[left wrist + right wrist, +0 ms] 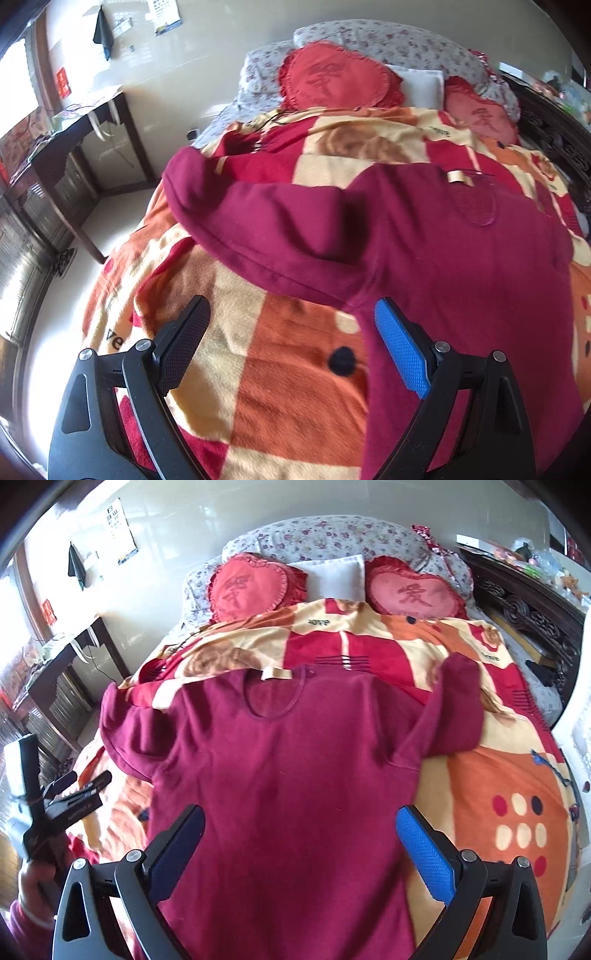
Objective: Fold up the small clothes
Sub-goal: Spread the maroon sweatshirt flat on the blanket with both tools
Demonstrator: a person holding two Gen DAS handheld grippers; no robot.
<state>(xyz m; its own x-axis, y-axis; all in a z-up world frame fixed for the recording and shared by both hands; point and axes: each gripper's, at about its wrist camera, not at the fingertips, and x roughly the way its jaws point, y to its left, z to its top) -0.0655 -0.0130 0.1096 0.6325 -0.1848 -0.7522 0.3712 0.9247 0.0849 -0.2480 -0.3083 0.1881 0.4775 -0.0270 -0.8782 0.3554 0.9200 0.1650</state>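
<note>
A maroon long-sleeved top [288, 760] lies spread flat on the bed, neck hole and tan label toward the pillows, both sleeves out to the sides. My right gripper [301, 819] is open and empty above the top's lower body. My left gripper [291, 314] is open and empty, over the blanket beside the top's [424, 236] left side, just below the left sleeve [236, 206]. The left gripper also shows at the left edge of the right wrist view [86, 781].
An orange, red and cream blanket [491, 775] covers the bed. Two red heart pillows [255, 587] and a white pillow [332, 576] lie at the head. A dark desk [74, 147] stands left of the bed; a carved dark frame [528, 616] runs along the right.
</note>
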